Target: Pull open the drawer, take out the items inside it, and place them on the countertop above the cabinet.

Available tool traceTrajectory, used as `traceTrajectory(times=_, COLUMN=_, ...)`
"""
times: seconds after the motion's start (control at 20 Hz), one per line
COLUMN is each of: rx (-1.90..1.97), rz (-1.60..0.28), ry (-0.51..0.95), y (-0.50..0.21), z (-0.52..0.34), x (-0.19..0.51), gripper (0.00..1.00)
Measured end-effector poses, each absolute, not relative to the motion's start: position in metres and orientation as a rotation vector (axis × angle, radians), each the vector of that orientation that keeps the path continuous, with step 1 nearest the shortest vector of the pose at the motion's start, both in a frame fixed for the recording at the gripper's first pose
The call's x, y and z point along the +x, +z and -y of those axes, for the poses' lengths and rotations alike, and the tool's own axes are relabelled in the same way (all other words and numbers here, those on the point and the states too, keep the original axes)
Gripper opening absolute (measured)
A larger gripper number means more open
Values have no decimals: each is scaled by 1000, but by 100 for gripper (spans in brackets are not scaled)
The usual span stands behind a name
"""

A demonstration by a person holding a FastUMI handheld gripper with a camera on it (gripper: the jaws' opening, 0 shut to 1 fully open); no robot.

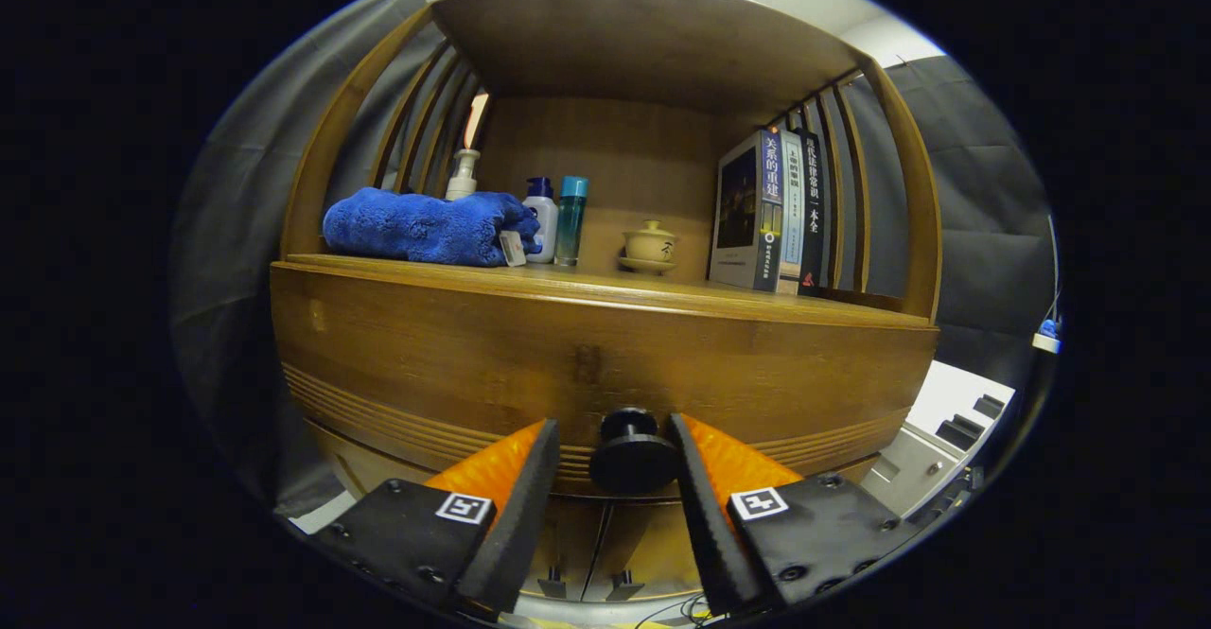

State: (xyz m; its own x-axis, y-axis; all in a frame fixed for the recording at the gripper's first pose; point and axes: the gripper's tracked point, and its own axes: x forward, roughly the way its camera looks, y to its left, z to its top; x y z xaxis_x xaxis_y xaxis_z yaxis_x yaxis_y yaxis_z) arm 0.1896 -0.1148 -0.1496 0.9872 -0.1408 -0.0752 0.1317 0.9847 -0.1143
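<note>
The wooden cabinet's drawer front (492, 355) fills the space just ahead of my fingers, and its inside is hidden. A round dark knob (632, 457) sticks out of its lower middle. My gripper (613, 424) is open, with one finger on each side of the knob. The right finger sits close against the knob, while a small gap remains on the left. The countertop (605, 284) runs along the top edge of the drawer front.
On the countertop lie a folded blue towel (416, 225), a pump bottle (463, 175), a white bottle (541, 218), a teal bottle (570, 218), a lidded teacup (650, 246) and upright books (771, 213). Slatted side walls enclose it. A grey device (946, 440) stands lower right.
</note>
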Motion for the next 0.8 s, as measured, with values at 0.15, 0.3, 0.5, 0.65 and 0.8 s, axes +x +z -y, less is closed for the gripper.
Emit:
traceTrajectory(times=0.15, rx=-21, rz=-124, ry=-131, y=-155, z=120, x=191, gripper=58)
traceTrajectory(times=0.3, rx=14, rz=-150, ry=-181, y=-162, z=139, x=186, gripper=33)
traceTrajectory(times=0.5, rx=29, rz=-130, ry=-192, y=-163, z=138, x=190, gripper=25)
traceTrajectory(times=0.65, rx=2, rz=-104, ry=-158, y=-156, z=130, x=185, gripper=48)
traceTrajectory(times=0.8, rx=-12, rz=-78, ry=-124, y=-147, z=118, x=184, gripper=70)
